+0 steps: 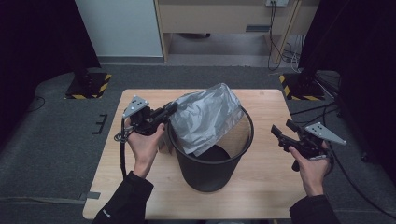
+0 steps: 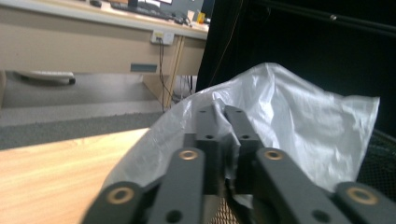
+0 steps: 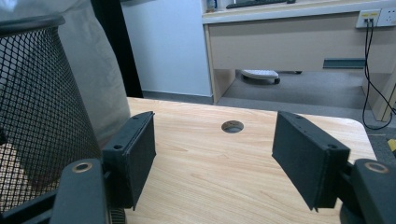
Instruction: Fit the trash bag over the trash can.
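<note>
Lining the bin: left tongs (image 1: 172, 109) clenched on the plastic bag's (image 1: 205, 116) edge, beside the bin (image 1: 210, 163) rim; right tongs (image 1: 283, 132) released, apart; next, likely spread the bag over the rim

Left gripper (image 1: 169, 111) is pinching the plastic bag (image 1: 208, 116) over the bin (image 1: 210, 175); right gripper (image 1: 284, 133) is hovering open beside it.
</note>
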